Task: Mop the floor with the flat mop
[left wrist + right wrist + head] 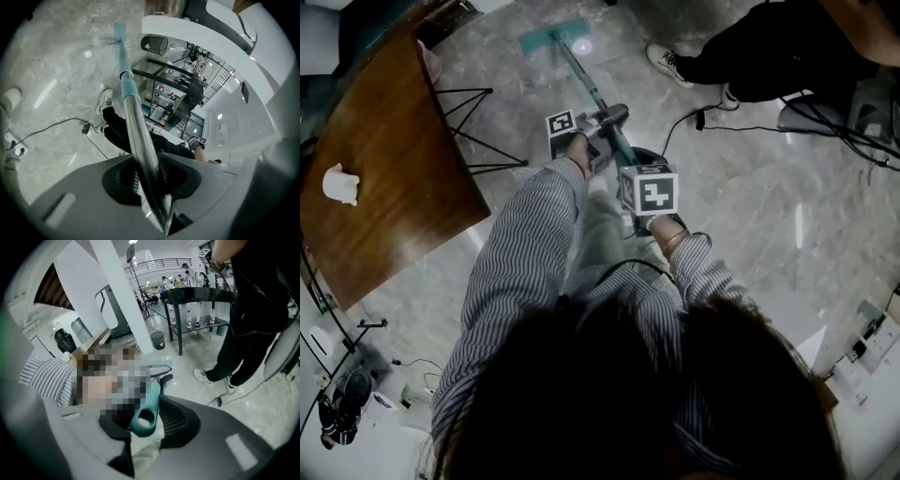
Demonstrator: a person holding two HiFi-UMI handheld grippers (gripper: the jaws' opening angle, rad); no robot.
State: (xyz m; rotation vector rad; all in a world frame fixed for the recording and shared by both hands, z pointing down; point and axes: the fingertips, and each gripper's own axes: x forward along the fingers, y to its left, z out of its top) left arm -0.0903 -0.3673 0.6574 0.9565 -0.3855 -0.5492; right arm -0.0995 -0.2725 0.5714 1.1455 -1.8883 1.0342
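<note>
A flat mop (589,82) stands on the grey marble floor (769,225), its teal head (553,38) flat at the far side and its handle slanting back toward the person. The left gripper (149,176) is clamped on the metal shaft (136,126) partway up. The right gripper (146,423), nearer the person, is closed around the teal handle end (144,417). A wooden table (384,159) is at the left. Another person's white sneaker (666,62) and a black cable (741,127) are at the far right.
</note>
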